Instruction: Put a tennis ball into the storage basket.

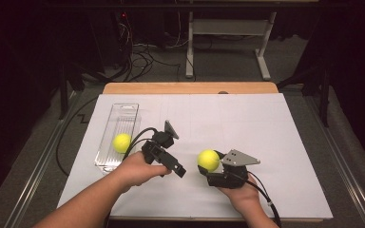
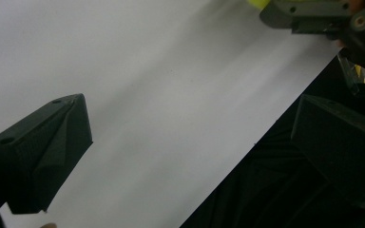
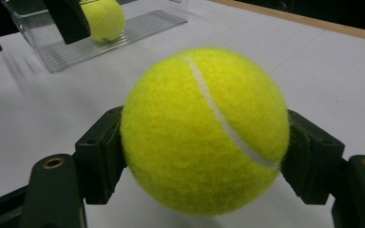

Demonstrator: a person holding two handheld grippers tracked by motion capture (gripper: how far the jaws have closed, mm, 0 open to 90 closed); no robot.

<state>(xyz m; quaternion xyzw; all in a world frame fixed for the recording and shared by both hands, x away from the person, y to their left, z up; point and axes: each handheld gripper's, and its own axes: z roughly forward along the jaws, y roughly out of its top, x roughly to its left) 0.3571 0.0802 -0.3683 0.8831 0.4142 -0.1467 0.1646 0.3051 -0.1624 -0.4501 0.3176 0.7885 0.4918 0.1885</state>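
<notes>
A yellow tennis ball point(image 1: 208, 159) is held just above the white table top point(image 1: 266, 142), with my right gripper point(image 1: 210, 167) shut on it from the near side. In the right gripper view the ball point(image 3: 204, 128) sits pressed between the two black jaws. A second tennis ball point(image 1: 121, 142) lies in a clear plastic tray point(image 1: 123, 116) at the left. My left gripper point(image 1: 175, 166) hovers between the tray and the held ball, pointing to the lower right. Its jaws stand wide apart over bare table in the left gripper view, so the left gripper point(image 2: 190, 107) is open and holds nothing.
The tray point(image 3: 138, 26) with its ball point(image 3: 103, 19) lies beyond the held ball in the right gripper view. A wooden strip point(image 1: 190, 88) borders the table's far edge. Cables point(image 1: 142, 59) and a white desk frame point(image 1: 228, 28) stand on the floor behind.
</notes>
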